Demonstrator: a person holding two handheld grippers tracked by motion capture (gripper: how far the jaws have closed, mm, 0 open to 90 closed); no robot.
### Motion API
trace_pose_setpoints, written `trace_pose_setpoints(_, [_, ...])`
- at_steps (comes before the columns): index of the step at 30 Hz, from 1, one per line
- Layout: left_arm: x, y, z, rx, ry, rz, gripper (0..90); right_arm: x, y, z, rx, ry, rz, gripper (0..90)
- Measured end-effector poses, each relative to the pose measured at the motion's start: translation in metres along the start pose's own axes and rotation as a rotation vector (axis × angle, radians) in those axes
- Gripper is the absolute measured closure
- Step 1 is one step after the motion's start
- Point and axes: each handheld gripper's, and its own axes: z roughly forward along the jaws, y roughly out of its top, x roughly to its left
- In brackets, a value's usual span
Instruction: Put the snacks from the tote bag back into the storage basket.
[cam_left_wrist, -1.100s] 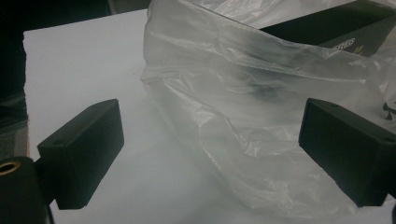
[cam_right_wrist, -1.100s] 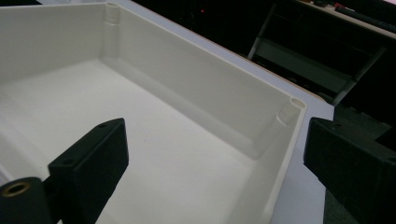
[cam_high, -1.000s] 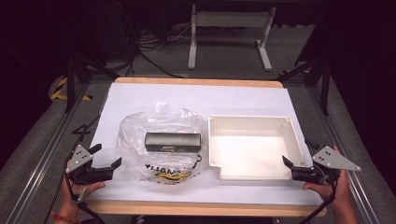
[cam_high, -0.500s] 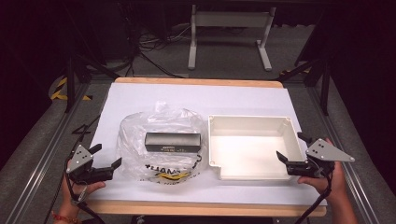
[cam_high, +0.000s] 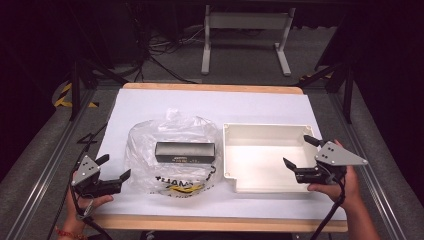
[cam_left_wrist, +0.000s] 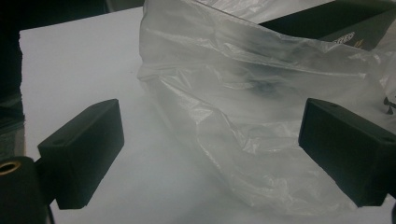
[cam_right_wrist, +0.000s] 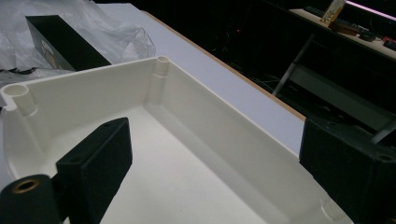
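partly veiled by the crumpled clear plastic bag (cam_high: 172, 150), the black box (cam_high: 185, 152) lies inside it near the middle of the white table cover (cam_high: 165, 102); the print on the box and the dark and yellow lettering on the bag are too small to read. in the left gripper view the bag's film blurs whatever sits behind it, and just a corner of the box peeks in at the top edge.

the cream tray (cam_high: 227, 150) stands just right of the bag, and its floor is bare.

the left gripper (cam_high: 114, 169) sits at the bag's left edge, jaws wide, with a fold of film between them but no pad pressing it. the right gripper (cam_high: 300, 152) hangs over the tray's right wall, one jaw inside and one outside; its jaws have just been closing a little yet stand wide, clear of the wall.
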Motion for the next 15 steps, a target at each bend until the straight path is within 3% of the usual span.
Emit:
trace_pose_setpoints(5, [-0.001, 0.000, 0.001, 0.005, 0.000, 0.004, 7.6, 0.004, 0.007, 0.011, 0.001, 0.073, -0.007, 15.8])
trace_pose_setpoints(15, [-0.001, -0.001, 0.001, 0.009, -0.005, 0.011, 7.7, 0.011, 0.018, 0.039, 0.014, 0.120, -0.043, 17.7])
